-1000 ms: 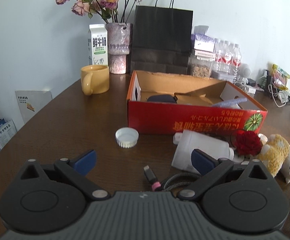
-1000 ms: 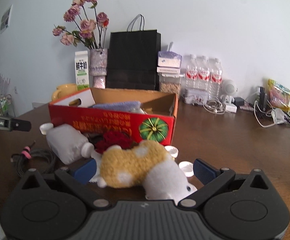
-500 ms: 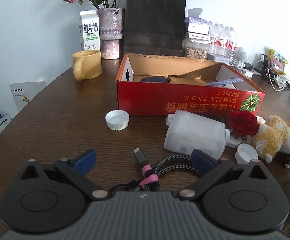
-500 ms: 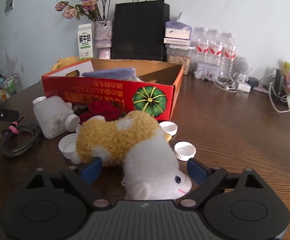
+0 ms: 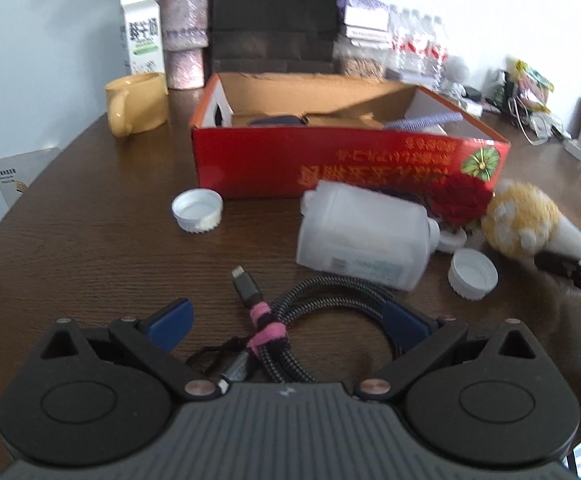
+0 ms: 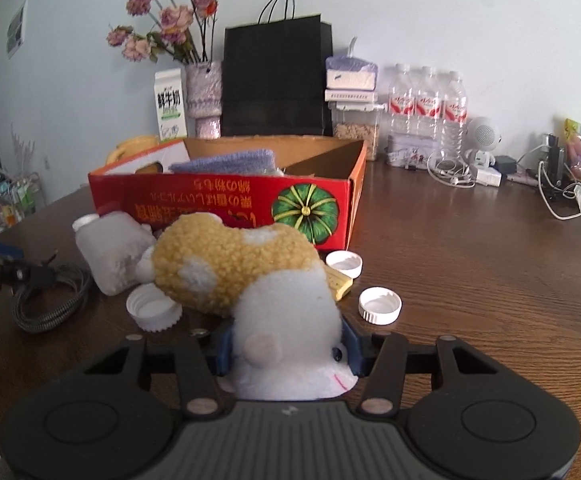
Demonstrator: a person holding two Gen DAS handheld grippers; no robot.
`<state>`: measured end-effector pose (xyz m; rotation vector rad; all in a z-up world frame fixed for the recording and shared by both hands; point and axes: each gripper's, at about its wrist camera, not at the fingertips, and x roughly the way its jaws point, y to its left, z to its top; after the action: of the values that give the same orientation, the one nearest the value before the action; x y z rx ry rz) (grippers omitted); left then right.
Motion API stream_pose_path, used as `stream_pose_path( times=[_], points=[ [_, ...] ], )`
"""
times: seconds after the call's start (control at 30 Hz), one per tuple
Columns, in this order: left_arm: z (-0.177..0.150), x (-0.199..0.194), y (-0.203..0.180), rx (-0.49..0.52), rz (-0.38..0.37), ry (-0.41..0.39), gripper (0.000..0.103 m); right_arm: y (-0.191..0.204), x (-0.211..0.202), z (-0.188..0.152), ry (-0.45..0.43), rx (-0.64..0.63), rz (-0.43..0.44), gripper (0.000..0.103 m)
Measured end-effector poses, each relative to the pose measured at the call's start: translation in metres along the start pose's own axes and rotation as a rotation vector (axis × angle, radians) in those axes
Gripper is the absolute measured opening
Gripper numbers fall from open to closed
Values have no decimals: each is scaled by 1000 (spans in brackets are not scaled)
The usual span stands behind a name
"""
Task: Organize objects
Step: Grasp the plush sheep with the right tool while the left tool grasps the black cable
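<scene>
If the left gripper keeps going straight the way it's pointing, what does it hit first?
Probably the coiled braided cable, lying between the open fingers of the left gripper. Past that lies the white bottle; depth is unclear.

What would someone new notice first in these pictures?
The yellow-and-white plush toy fills the right wrist view, its white end squeezed between the right gripper pads. Behind it stands the red cardboard box; the left gripper straddles a coiled cable, jaws open.

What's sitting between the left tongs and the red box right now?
In the left wrist view, the bundled cable lies within the open left tongs; beyond it lies the white bottle on its side, before the red box.
</scene>
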<state>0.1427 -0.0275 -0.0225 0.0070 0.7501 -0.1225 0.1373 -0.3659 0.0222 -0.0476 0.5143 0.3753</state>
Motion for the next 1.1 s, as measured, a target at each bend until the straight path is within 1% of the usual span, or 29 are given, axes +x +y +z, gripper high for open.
stream_pose_path(
  times=[0.2,0.27,0.47,0.67,0.73,0.8,0.93,1.0,1.1],
  points=[
    [2,4,-3,16,-50,51,103,8,-4,5,-80,23,6,50],
    [3,7,-4,20,-51,81,103,11,-4,7,-102,29,6,50],
    [6,8,-5,22,-64,107,103,16,-3,8,-141,44,4,50],
    [11,9,-10,50,-102,142,103,19,-2,5,-133,42,7,50],
    [12,12,-13,65,-96,157,103,20,-1,4,-132,41,7,50],
    [14,15,-17,83,-69,175,103,20,-1,4,-134,42,7,50],
    [14,18,-22,116,-53,195,103,20,-1,3,-130,45,9,50],
    [12,23,-24,131,-49,217,103,21,-1,3,-130,47,11,50],
    [11,24,-25,126,-55,202,103,21,-1,3,-127,49,11,50]
  ],
)
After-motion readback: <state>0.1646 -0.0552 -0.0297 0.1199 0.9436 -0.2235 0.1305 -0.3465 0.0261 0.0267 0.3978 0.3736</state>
